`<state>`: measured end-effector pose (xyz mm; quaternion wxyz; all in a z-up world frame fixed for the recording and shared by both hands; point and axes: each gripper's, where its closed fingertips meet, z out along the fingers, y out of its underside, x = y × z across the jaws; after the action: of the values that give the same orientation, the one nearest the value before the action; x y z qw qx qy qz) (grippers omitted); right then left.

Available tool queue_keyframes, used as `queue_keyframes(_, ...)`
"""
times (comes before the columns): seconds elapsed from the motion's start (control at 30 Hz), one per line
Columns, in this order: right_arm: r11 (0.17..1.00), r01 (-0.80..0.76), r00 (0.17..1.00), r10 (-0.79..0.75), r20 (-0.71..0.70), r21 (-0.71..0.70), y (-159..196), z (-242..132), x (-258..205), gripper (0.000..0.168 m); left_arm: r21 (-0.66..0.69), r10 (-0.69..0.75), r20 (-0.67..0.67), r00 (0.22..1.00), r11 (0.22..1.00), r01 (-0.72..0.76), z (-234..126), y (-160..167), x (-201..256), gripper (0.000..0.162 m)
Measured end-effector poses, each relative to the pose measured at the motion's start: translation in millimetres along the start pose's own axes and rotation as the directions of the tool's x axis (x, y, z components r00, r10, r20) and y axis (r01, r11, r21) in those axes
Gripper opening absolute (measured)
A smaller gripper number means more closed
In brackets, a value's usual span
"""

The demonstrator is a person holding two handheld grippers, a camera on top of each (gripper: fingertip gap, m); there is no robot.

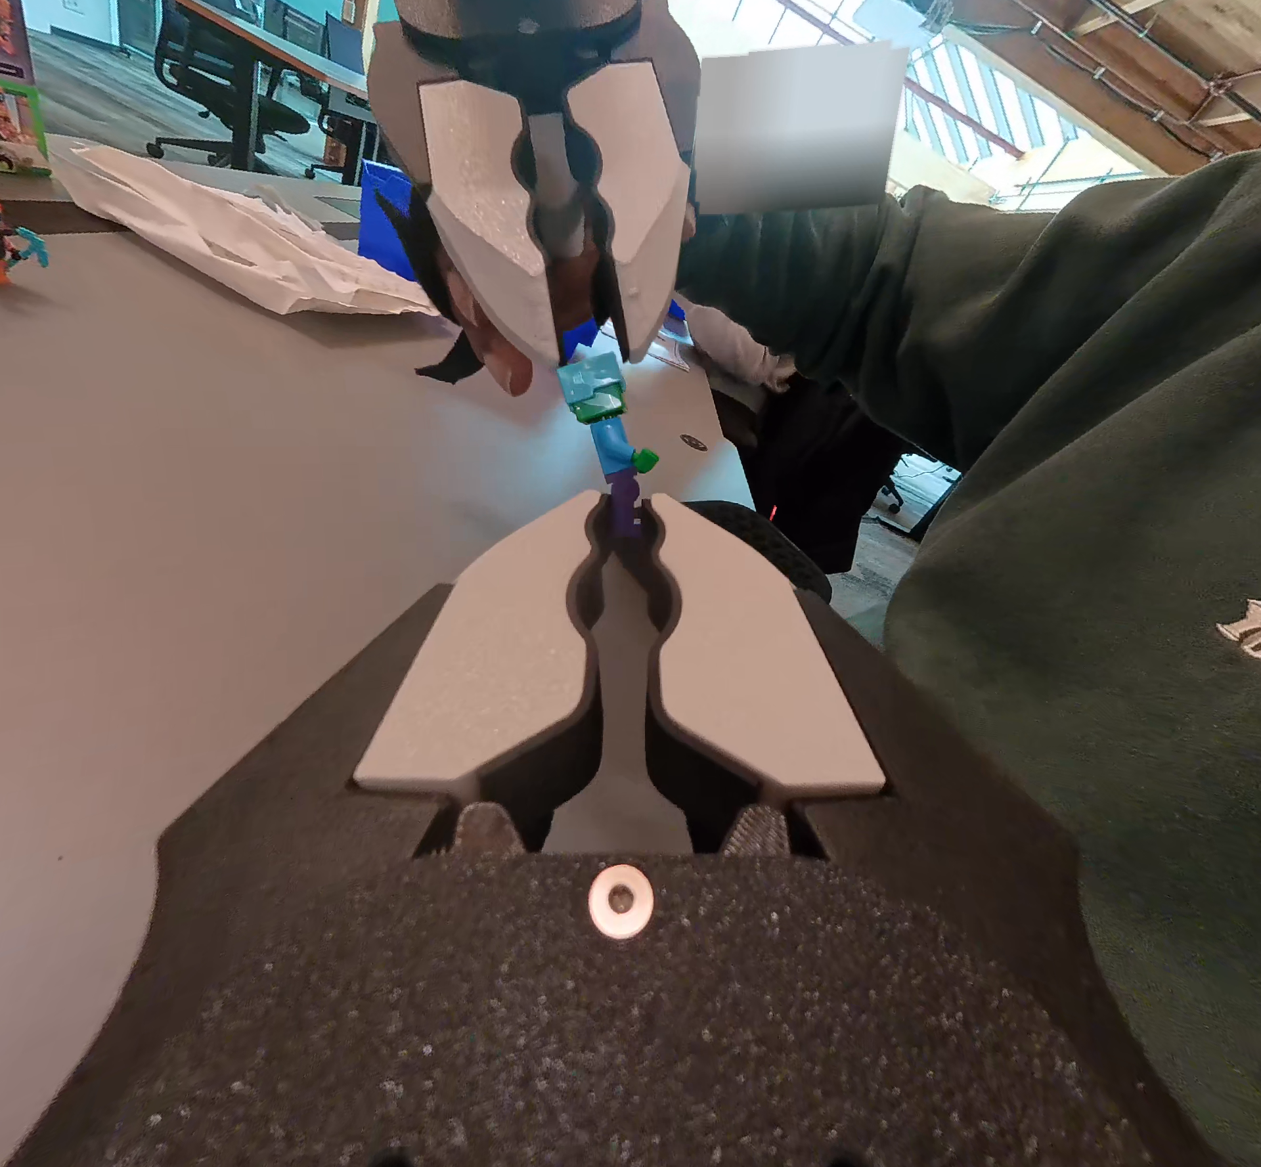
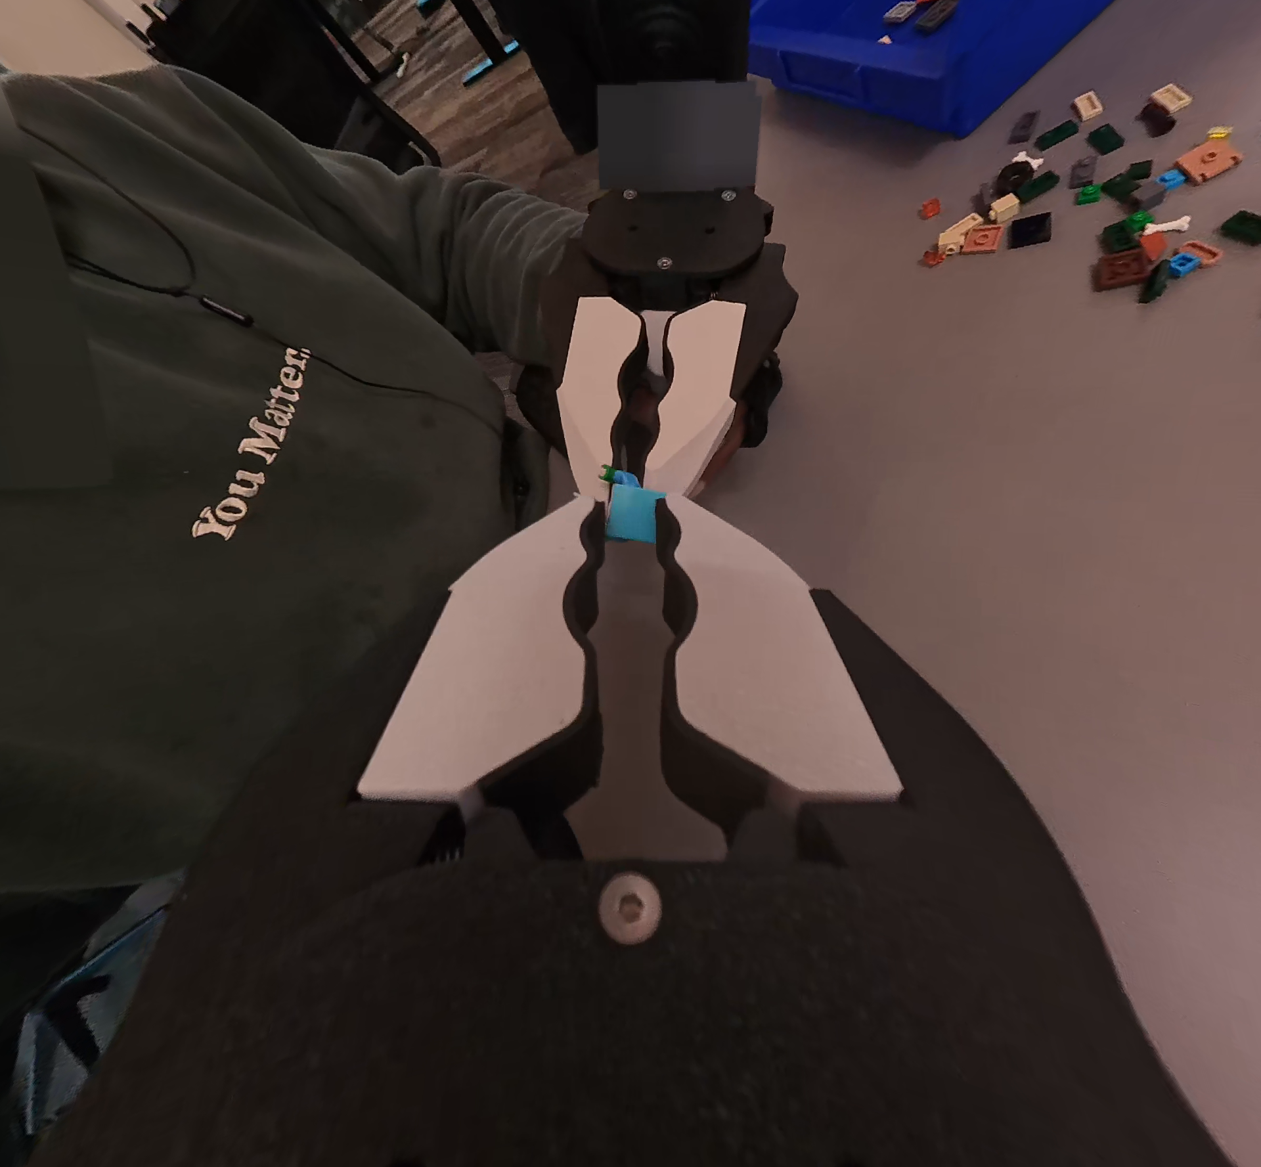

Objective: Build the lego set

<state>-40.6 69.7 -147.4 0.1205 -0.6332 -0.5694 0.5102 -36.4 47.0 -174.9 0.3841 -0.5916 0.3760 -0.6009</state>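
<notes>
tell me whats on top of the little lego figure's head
A light blue helmet piece sits on the green head, pinched by the right gripper. The left gripper clamps the purple legs. Whether the helmet is fully seated is hidden by the fingertips.

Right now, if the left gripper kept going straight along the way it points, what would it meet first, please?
The left gripper, shut on the minifigure by its purple legs, points at the right gripper, which pinches the figure's helmet. It would probably run into those fingertips first, as the figure bridges the short gap.
</notes>
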Motion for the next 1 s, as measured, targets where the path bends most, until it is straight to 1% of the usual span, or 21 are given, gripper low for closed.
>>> queue_keyframes(0.13,1.0,0.003,1.0,-0.003,-0.006,0.001,0,0,0,0.014,0.002,0.011,0.003,1.0,1.0,-0.011,0,-1,1,0.007)
queue_keyframes(0.23,1.0,0.007,1.0,-0.007,-0.014,-0.016,2,0,1,0.02,0.002,0.022,0.004,1.0,1.0,-0.022,-1,-2,2,0.007)
queue_keyframes(0.3,1.0,0.008,1.0,-0.009,-0.017,-0.024,2,1,1,0.02,-0.001,0.03,0.01,0.999,1.0,-0.03,-1,-2,1,0.007)
queue_keyframes(0.37,0.999,0.011,1.0,-0.011,-0.014,-0.035,2,1,0,0.015,-0.004,0.038,0.018,0.999,0.999,-0.038,-1,-2,1,0.007)
queue_keyframes(0.67,0.997,0.014,0.999,-0.017,-0.038,-0.075,10,5,2,0.014,-0.035,0.086,0.043,0.995,0.996,-0.084,0,4,-1,0.007)
queue_keyframes(0.87,0.998,0.012,0.999,-0.016,-0.048,-0.069,12,6,3,0.014,-0.044,0.109,0.061,0.992,0.993,-0.107,1,5,-2,0.007)
queue_keyframes(1.0,0.996,0.026,0.996,-0.032,-0.077,-0.08,13,5,6,0.014,-0.038,0.094,0.084,0.992,0.995,-0.091,-1,3,-7,0.007)
